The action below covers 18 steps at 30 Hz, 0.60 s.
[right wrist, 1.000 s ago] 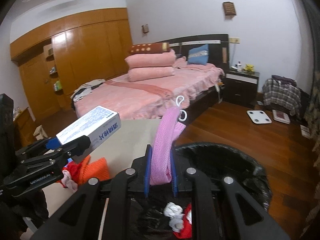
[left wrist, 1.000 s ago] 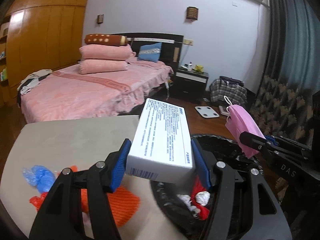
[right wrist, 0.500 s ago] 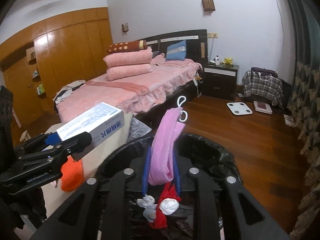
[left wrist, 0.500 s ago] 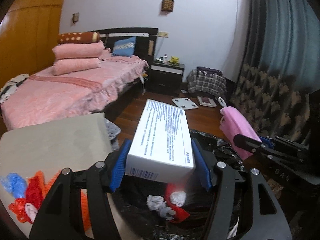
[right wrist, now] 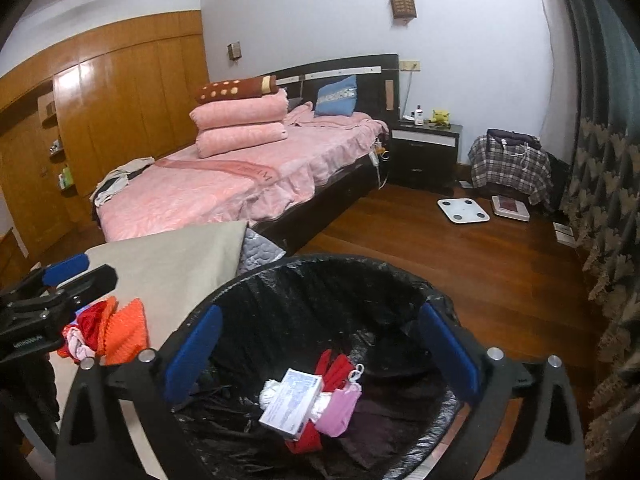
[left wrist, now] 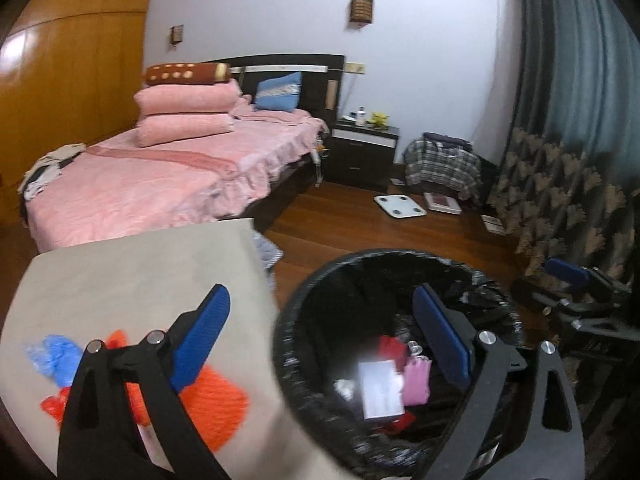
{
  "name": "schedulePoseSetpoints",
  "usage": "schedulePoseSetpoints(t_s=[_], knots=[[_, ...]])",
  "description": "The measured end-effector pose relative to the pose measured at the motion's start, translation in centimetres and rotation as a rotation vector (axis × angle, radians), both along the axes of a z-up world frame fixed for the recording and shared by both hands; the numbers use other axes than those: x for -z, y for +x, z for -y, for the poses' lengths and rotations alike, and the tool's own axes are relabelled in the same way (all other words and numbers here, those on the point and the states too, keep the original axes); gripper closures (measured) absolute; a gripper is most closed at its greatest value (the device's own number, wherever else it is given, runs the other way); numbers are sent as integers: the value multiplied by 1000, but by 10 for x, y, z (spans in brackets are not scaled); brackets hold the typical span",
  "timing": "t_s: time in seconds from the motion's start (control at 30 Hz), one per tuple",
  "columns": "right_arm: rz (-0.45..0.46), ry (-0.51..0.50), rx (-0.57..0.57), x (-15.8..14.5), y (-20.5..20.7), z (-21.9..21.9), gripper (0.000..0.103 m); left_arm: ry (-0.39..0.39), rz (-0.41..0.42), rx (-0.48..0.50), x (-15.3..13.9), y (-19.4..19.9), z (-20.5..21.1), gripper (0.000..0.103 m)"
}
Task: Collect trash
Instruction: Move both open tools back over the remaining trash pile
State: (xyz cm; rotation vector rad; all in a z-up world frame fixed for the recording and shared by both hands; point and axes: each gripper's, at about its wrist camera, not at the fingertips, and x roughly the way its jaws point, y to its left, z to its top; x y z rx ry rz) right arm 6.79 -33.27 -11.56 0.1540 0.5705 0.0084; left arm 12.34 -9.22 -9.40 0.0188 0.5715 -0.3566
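Both wrist cameras look down and forward over the bin (left wrist: 400,264) (right wrist: 320,268) at close range (left one offset over the table (left wrist: 120,272)); both share the bed (left wrist: 160,176) (right wrist: 240,176).

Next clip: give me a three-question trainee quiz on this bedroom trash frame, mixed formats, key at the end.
1. True or false: the left tool holds the white box.
2. Where does the pink mask lie? A) on the table B) in the black-lined bin C) on the bed
3. Fill in: an ____ crumpled piece waits on the table.

Key: 1 false, both tools are open, right tool too; 2 B; 3 orange.
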Motion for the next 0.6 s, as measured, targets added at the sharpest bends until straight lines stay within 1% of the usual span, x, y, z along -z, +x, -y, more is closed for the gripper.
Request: schedulePoseSetpoints(t_s=[0.17, 0.6], knots=[[8, 24, -42, -4, 7, -16, 6, 7, 7, -83, -3, -7, -39, 12], [19, 23, -227, -9, 27, -108, 6, 11, 14, -293, -5, -33, -141, 12]])
